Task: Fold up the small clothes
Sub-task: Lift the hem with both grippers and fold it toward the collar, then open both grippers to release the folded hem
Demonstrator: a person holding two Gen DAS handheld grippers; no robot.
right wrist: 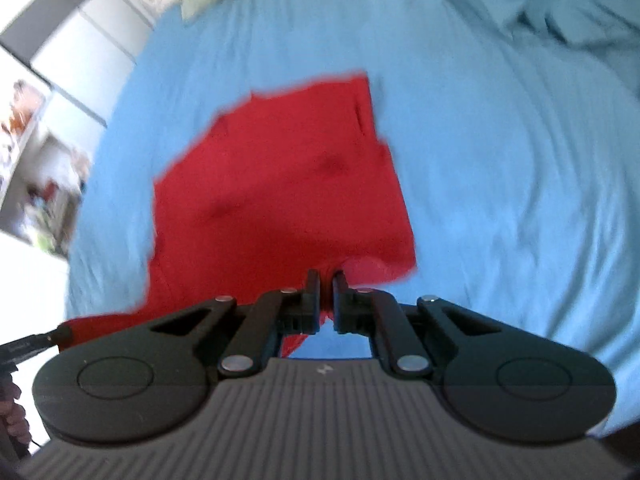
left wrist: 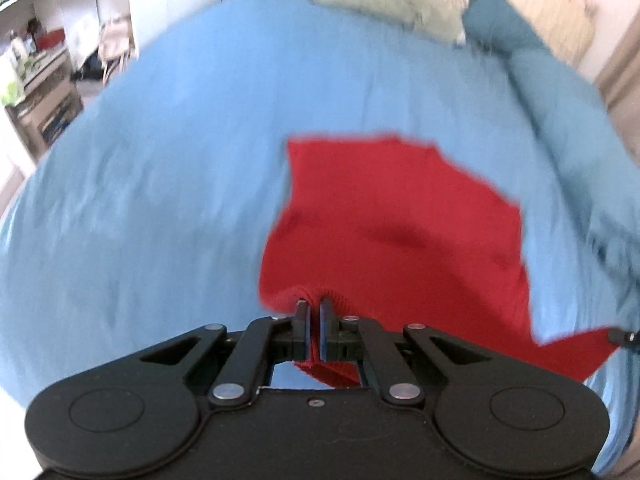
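A small red garment (left wrist: 392, 224) hangs over a blue bedsheet (left wrist: 160, 184), held up by its near edge. My left gripper (left wrist: 314, 305) is shut on one corner of that ribbed edge. My right gripper (right wrist: 327, 276) is shut on the other corner of the red garment (right wrist: 272, 192). The right gripper's tip shows at the right edge of the left wrist view (left wrist: 622, 337). The left gripper's tip shows at the left edge of the right wrist view (right wrist: 56, 336). Both views are motion-blurred.
The blue sheet (right wrist: 500, 184) covers the bed, rumpled at the far right. A green pillow (left wrist: 384, 4) and a teal pillow (left wrist: 500, 20) lie at the head. Shelves and a desk (left wrist: 44, 76) stand left of the bed.
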